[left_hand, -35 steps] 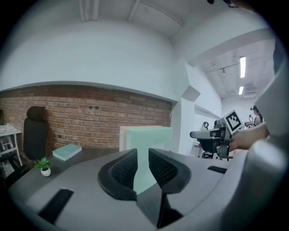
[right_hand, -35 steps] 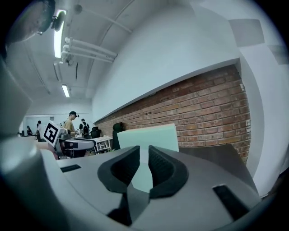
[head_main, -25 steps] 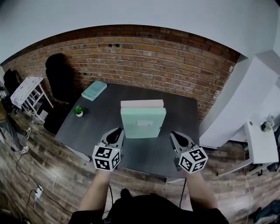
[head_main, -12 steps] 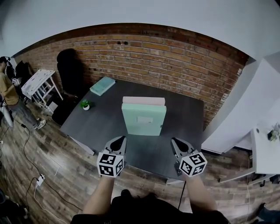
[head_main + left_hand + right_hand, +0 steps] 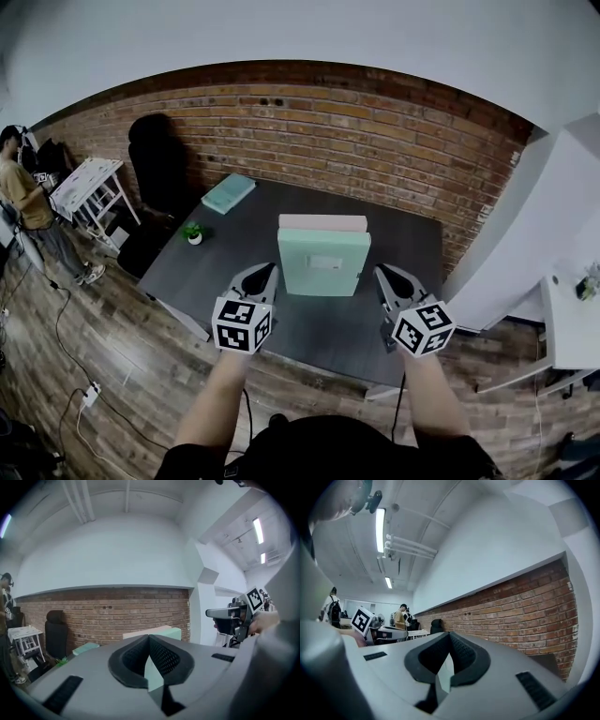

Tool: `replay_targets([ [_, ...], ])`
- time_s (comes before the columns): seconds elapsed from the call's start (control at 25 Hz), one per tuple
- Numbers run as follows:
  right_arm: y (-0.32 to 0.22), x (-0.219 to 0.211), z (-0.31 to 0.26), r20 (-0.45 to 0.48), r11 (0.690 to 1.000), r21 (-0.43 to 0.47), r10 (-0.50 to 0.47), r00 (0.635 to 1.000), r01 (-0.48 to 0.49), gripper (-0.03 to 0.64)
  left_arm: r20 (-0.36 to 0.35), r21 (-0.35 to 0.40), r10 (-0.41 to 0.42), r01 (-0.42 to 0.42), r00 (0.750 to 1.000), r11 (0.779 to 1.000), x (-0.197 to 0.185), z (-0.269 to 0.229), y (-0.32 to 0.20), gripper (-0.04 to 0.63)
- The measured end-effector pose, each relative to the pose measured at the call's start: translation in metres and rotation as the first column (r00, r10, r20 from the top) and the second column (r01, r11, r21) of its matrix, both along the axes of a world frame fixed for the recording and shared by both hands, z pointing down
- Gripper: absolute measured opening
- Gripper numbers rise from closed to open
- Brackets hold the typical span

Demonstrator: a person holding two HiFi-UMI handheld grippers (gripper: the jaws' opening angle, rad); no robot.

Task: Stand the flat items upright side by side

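Head view, steeply down on a dark grey rectangular table set against a red brick wall. At far left, a person in a mustard top stands beside a white folding rack, and a black office chair sits by the table's far left corner. On that corner a mint-green flat box lies on its face, with a small green potted plant near it at the left edge.

The left gripper, its marker cube toward the camera, is held over the near side of the table, just left of the standing items and clear of them. In the left gripper view its jaws are pressed together with nothing between them.

At the table's middle two flat items stand upright, front to back and close together: a mint-green upright box with a white label, and behind it a pale pink upright box.

The right gripper is held just right of the pair, apart from it. In the right gripper view its jaws also meet, empty. A white desk stands at far right.
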State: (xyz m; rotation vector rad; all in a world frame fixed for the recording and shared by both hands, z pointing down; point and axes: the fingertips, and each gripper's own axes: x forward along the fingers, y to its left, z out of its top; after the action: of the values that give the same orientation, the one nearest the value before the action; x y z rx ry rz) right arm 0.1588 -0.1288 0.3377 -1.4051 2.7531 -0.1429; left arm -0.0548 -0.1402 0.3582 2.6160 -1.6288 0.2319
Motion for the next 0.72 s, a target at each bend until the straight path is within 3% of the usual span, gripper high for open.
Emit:
replay_targets([
  [0.24, 0.004, -0.005, -0.005, -0.021, 1.0, 0.012, -0.013, 1.0, 0.013, 0.015, -0.026, 0.022, -0.016, 0.017, 1.0, 1.0, -0.007, -0.004, 0.003, 0.018],
  [0.44, 0.006, 0.005, 0.028, -0.021, 0.999, -0.053, 0.009, 1.0, -0.01, 0.015, -0.03, -0.009, -0.022, 0.022, 0.999, 1.0, -0.012, 0.014, 0.007, 0.018],
  [0.72, 0.009, 0.01, 0.036, -0.009, 0.998, -0.069, -0.001, 1.0, 0.001, 0.015, -0.05, -0.043, -0.059, 0.057, 0.997, 0.997, -0.016, 0.025, 0.009, 0.018],
])
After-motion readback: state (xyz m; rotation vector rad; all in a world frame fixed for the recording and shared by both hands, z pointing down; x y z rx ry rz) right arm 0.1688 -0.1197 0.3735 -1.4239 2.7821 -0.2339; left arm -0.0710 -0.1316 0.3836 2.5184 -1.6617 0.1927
